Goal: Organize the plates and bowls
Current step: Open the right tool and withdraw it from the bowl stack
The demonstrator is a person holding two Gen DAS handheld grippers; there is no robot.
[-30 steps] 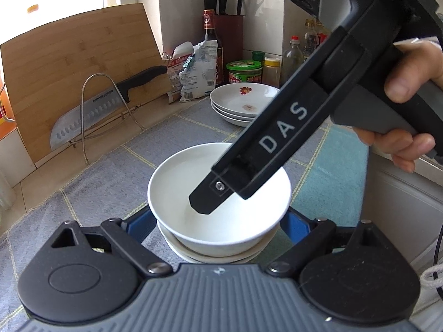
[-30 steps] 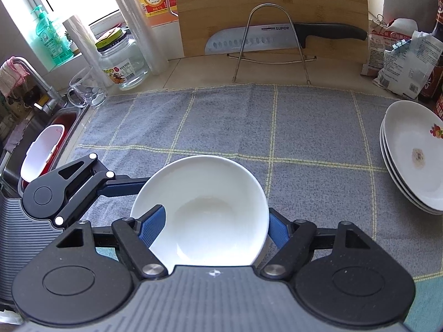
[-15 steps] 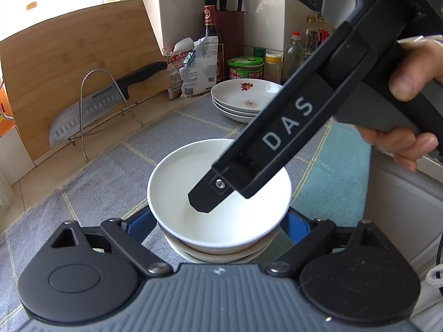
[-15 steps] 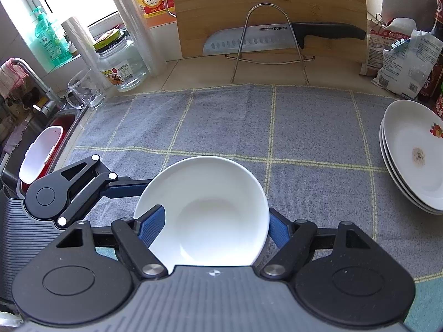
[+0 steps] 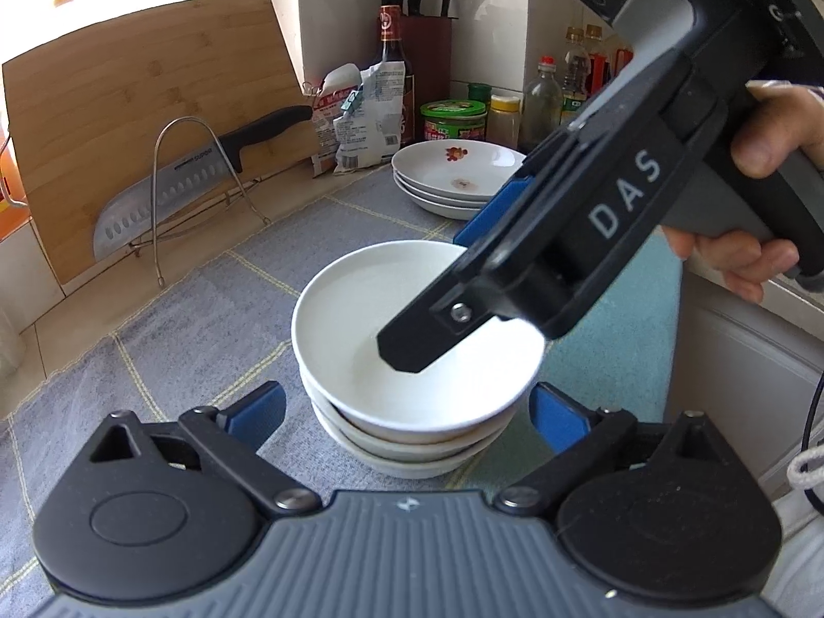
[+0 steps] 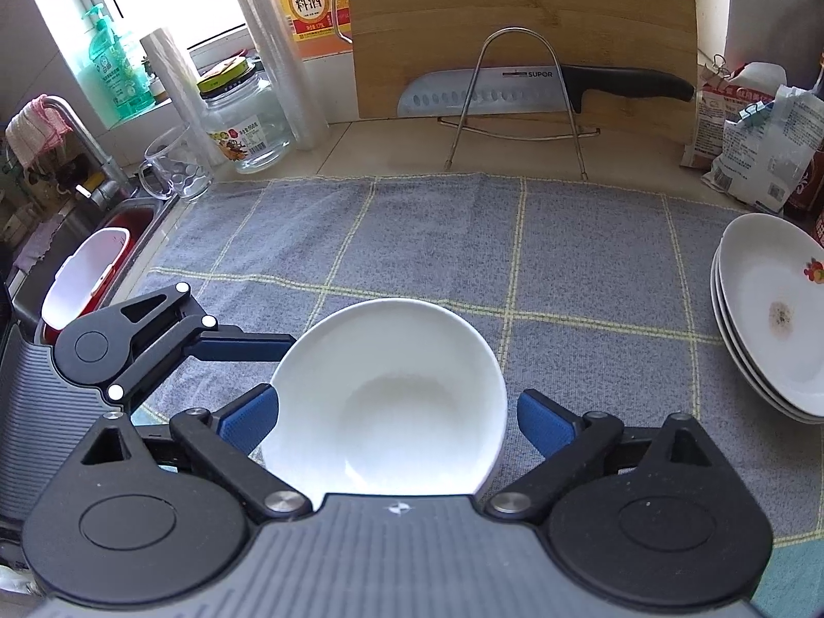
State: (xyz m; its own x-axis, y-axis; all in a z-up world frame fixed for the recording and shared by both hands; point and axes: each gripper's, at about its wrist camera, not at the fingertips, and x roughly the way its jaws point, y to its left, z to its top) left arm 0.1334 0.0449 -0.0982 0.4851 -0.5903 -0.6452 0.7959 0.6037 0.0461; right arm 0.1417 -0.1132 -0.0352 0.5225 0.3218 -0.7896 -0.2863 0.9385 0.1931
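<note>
We had the top white ceramic bowl sitting nested on two more white bowls – a stack of three on the grey checked cloth near the counter's front edge. Our right gripper sat over that bowl with its blue-padded fingers spread to either side of the rim, apart from it and gripping nothing as far as we could see. Our left gripper faced the same stack from the other side, jaws likewise wide and empty, pads flanking the lower bowls w/o touching them.

From the left wrist view, the black body of the right tool hung right above the bowl, one finger tip reaching down inside it.

We judged the step in hand as the release – the bowl looked set down on the pile, and the bowl-stacking part seemed done or nearly so. The pile of white shallow plates w/ a red flower print stood well apart at the cloth's far right, near the bottles and snack bags, already stacked.

The next move, in our view, called for lifting the right gripper straight up so no finger caught the rim and tipped the stack, then backing the left one off. Whether any dishes remained elsewhere, e.g. by the sink, we couldn't tell.
</note>
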